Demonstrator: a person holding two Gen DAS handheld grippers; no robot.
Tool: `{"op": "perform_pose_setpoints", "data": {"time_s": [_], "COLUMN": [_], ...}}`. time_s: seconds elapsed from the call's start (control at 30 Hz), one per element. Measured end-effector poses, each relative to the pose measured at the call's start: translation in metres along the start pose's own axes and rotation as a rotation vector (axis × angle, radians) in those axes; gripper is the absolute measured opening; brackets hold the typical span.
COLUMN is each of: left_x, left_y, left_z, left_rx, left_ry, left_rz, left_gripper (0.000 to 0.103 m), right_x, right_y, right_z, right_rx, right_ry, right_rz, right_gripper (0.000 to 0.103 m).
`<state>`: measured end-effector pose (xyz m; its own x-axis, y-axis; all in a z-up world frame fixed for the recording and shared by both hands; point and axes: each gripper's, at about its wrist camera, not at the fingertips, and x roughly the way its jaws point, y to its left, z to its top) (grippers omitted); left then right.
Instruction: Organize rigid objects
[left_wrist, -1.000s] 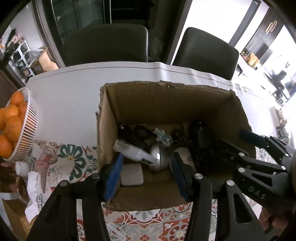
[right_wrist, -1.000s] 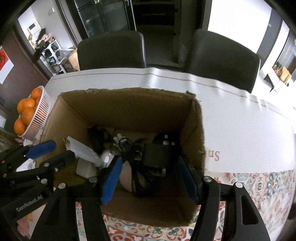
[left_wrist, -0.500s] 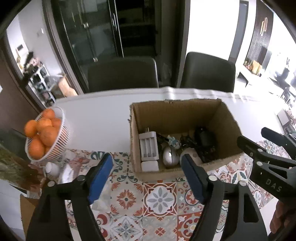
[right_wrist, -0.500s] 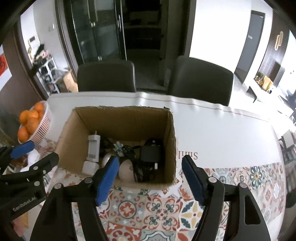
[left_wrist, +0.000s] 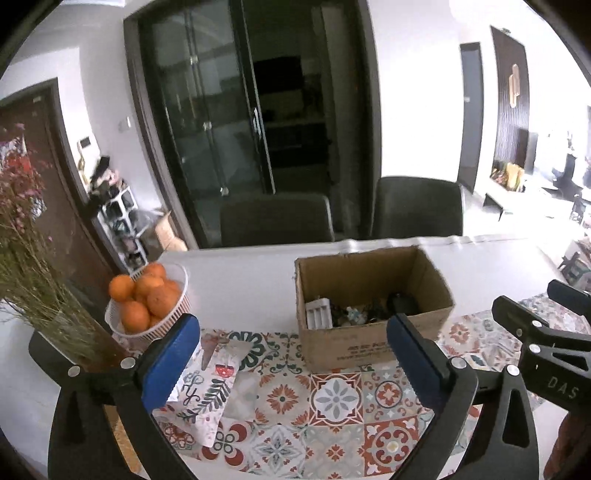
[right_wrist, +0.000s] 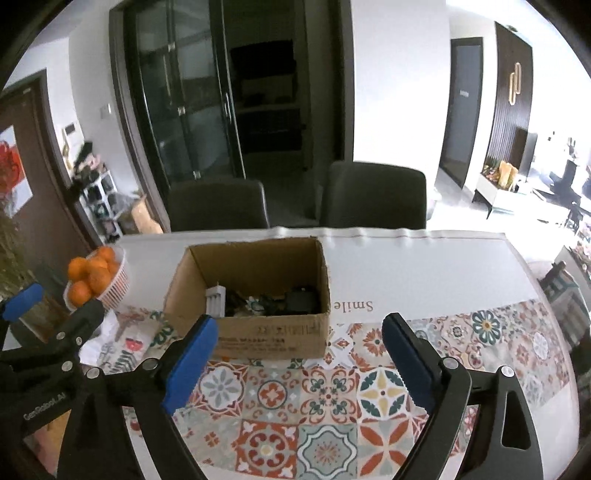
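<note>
A home dining room. Patterned tablecloth (right_wrist: 325, 398) over a white table (right_wrist: 424, 266), two dark chairs (right_wrist: 373, 195) behind, basket of oranges (left_wrist: 147, 302) and dried flowers (left_wrist: 26, 258) alongside, glass-doored cabinet (left_wrist: 229, 122) beyond.

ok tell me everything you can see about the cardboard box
The cardboard box is plain brown corrugated card, open-topped with ragged cut edges and faint print on its near side. It stands upright on the patterned tile cloth, its far end over the white part of the table. Inside lie a white ribbed holder, a black device and tangled dark items. Nothing touches it from outside; both grippers are clear of it.
</note>
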<state>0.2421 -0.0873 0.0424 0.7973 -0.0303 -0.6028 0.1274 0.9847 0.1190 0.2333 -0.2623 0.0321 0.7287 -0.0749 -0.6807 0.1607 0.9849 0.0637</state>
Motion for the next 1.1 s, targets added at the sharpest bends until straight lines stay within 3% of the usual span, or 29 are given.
{"op": "perform_pose_setpoints", "data": {"time_s": [0.27, 0.5, 0.7, 1.1], "left_x": [-0.069, -0.109, -0.138, -0.171], "left_y": [0.003, 0.007, 0.010, 0.015], "left_z": [-0.012, -0.025, -0.039, -0.056], "left_rx": [-0.009, -0.020, -0.022, -0.027], "left_ry": [-0.112, -0.159, -0.208, -0.257], "left_rz": [-0.006, -0.038, -0.015, -0.041], "left_gripper": [0.103, 0.103, 0.103, 0.103], "right_x": [-0.074, -0.127, -0.158, -0.183], "right_y": [-0.001, 0.006, 0.009, 0.008], "right_z": [-0.017, -0.034, -0.050, -0.071], "right_rx": [0.004, -0.030, -0.051, 0.002], "right_ry": [-0.123, -0.222, -0.278, -0.318], "right_rz": [-0.027, -0.060, -0.091, -0.002], "right_gripper": [0.092, 0.095, 0.096, 0.097]}}
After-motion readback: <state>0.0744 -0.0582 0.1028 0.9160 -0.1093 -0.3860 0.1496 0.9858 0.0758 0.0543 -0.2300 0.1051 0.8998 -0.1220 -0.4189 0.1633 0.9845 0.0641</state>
